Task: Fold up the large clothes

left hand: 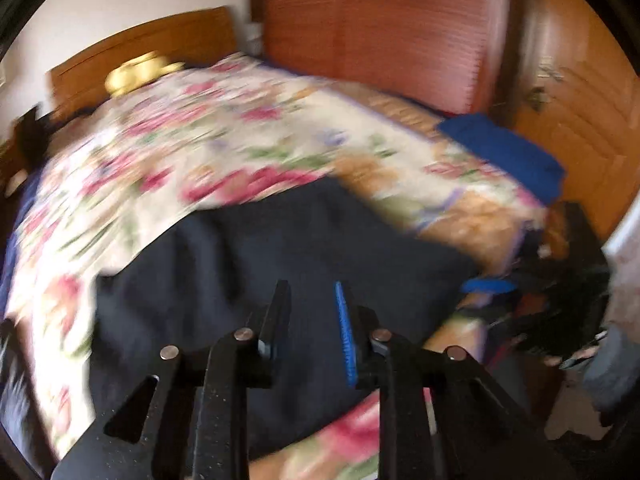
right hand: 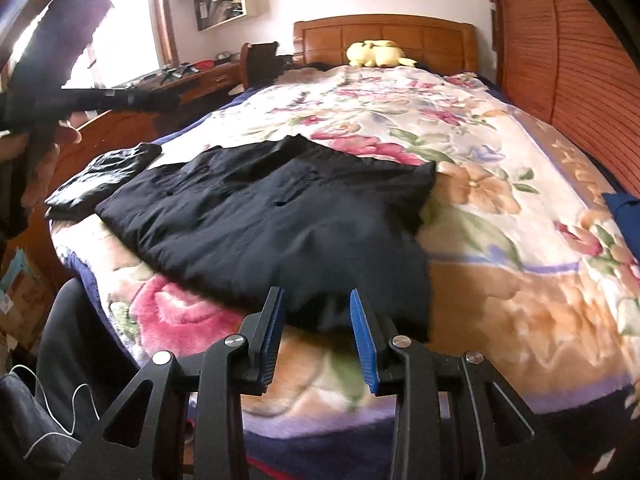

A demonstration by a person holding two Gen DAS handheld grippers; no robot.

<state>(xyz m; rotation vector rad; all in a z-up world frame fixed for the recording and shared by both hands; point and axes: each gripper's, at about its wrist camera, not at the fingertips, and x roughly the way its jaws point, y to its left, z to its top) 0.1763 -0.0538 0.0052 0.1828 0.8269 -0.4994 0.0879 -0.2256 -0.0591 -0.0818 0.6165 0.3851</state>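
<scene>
Bedroom setup: you've got a bed with a flowery blanket [right hand: 500, 208] as your folding surface, wooden headboard [right hand: 384, 36] at the far end with a yellow plush toy [right hand: 376, 54] parked in front of it.

Your black garment [right hand: 256, 220] is spread flat on the blanket near the foot of the bed, near edge close to you. A smaller black bundle [right hand: 100, 176] sits just beside it on the left, and something blue and folded [left hand: 504, 152] lies well apart near the bed's right edge.

Your right gripper [right hand: 316, 332] hangs over the garment's near hem with its jaws spread, nothing between them. Your left gripper [left hand: 312, 328] is also spread and empty above the dark cloth. That view is smeared, so I can't tell how close it is to the fabric.

What I'd watch for:
- The blanket is plush, so a deep pinch could grab it along with the hem and drag the whole cover.
- Black on black: layers are hard to tell apart, so you might catch only the top one and get a lopsided fold.
- That left-hand bundle is close enough to get swept or folded in.
</scene>
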